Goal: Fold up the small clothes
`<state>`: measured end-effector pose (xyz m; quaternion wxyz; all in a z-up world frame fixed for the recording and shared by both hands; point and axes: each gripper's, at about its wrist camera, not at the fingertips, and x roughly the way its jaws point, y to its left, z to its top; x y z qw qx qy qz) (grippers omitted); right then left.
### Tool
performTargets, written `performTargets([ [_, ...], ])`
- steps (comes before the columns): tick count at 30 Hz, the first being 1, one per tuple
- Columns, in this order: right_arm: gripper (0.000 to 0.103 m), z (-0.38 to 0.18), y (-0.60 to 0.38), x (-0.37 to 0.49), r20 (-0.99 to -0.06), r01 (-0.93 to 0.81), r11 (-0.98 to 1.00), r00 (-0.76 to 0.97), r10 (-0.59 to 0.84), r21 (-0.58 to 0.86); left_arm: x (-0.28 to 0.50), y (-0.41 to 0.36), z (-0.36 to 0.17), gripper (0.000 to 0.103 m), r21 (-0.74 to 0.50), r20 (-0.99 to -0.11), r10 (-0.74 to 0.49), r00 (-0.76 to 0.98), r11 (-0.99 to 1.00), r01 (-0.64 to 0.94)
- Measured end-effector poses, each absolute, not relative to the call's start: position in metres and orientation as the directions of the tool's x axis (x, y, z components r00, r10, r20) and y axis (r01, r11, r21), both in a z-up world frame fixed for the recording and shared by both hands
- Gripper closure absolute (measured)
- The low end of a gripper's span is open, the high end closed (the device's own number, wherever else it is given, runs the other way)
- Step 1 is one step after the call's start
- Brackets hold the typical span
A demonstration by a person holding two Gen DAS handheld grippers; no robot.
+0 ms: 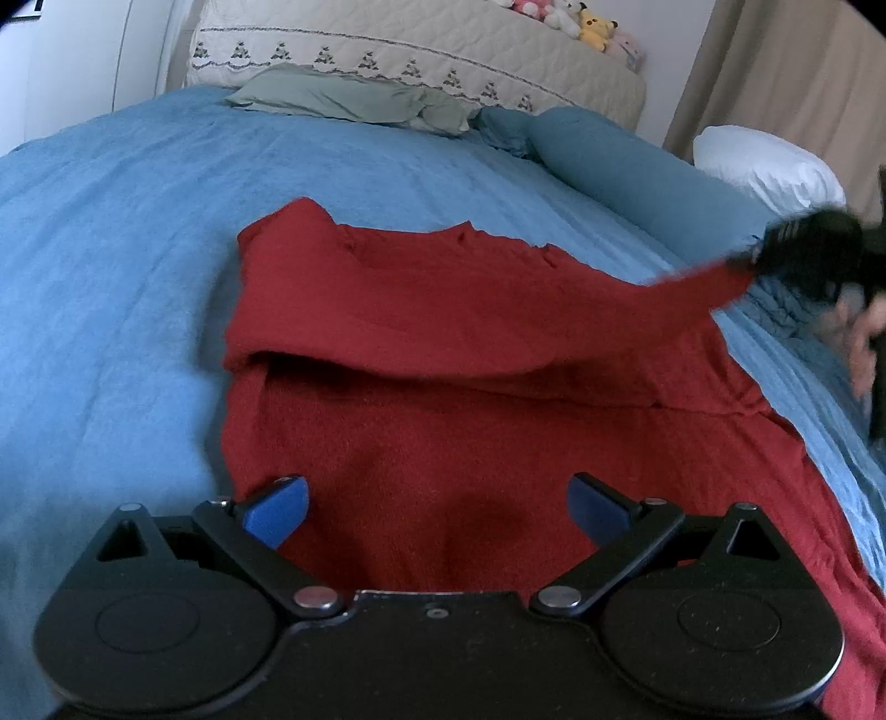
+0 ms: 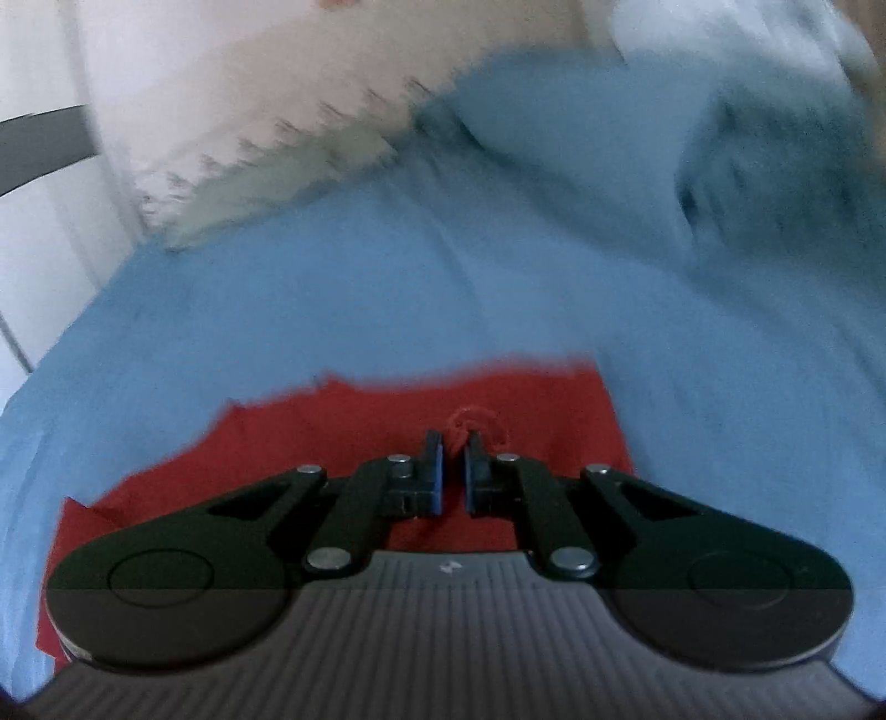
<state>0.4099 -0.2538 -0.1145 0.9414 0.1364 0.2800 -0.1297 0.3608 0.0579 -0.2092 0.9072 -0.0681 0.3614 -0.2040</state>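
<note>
Pinching red garment (image 1: 443,343) corner in right gripper (image 2: 454,443) jaws, left gripper (image 1: 440,498) jaws apart above it.

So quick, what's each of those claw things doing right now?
Left gripper: open, holding nothing, above the red garment.
Right gripper: closed, pinching a corner of the red garment.

Blue-covered bed (image 1: 138,232), quilted cream headboard (image 1: 421,55), soft toys (image 1: 576,19), beige curtain (image 1: 775,83), white wall (image 1: 83,50).

Red garment (image 1: 443,343) on blue bedspread (image 1: 111,249)
</note>
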Motion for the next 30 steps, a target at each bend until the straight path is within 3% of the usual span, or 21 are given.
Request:
performTargets([
  [4, 0.081, -0.092, -0.258, 0.411, -0.472, 0.299, 0.953, 0.849, -0.239, 0.055, 0.361, 0.059, -0.21, 0.002, -0.274, -0.628, -0.421, 0.654, 0.907, 0.321],
  [9, 0.081, -0.138, -0.292, 0.417, -0.591, 0.396, 0.918, 0.741, -0.32, -0.001, 0.36, 0.057, -0.21, 0.002, -0.26, -0.631, -0.415, 0.656, 0.909, 0.325],
  [12, 0.075, -0.165, -0.3, 0.414, -0.638, 0.387, 0.921, 0.718, -0.278, 0.035, 0.359, 0.055, -0.211, 0.001, -0.247, -0.632, -0.409, 0.658, 0.911, 0.329],
  [13, 0.071, -0.167, -0.299, 0.411, -0.636, 0.399, 0.916, 0.715, -0.29, 0.032, 0.359, 0.054, -0.211, 0.001, -0.246, -0.632, -0.408, 0.659, 0.912, 0.329],
  [15, 0.03, -0.164, -0.295, 0.4, -0.605, 0.412, 0.91, 0.734, -0.309, 0.035, 0.359, 0.053, -0.212, 0.001, -0.244, -0.632, -0.407, 0.66, 0.912, 0.329],
  [17, 0.014, -0.155, -0.284, 0.386, -0.524, 0.384, 0.922, 0.795, -0.305, 0.047, 0.358, 0.051, -0.212, 0.001, -0.238, -0.631, -0.404, 0.662, 0.913, 0.331],
  [19, 0.014, -0.151, -0.277, 0.379, -0.478, 0.314, 0.948, 0.842, -0.248, 0.061, 0.357, 0.049, -0.213, 0.001, -0.226, -0.632, -0.399, 0.665, 0.915, 0.335],
  [22, 0.014, -0.16, -0.272, 0.387, -0.531, 0.269, 0.962, 0.822, -0.206, 0.043, 0.356, 0.046, -0.213, 0.001, -0.207, -0.633, -0.391, 0.668, 0.917, 0.341],
  [26, 0.014, -0.186, -0.293, 0.4, -0.631, 0.33, 0.936, 0.754, -0.181, 0.125, 0.354, 0.047, -0.213, 0.0, -0.2, -0.631, -0.387, 0.673, 0.918, 0.341],
  [30, 0.014, -0.172, -0.3, 0.381, -0.619, 0.326, 0.937, 0.764, -0.182, 0.127, 0.348, 0.048, -0.199, 0.001, -0.172, -0.648, -0.343, 0.68, 0.936, 0.308],
])
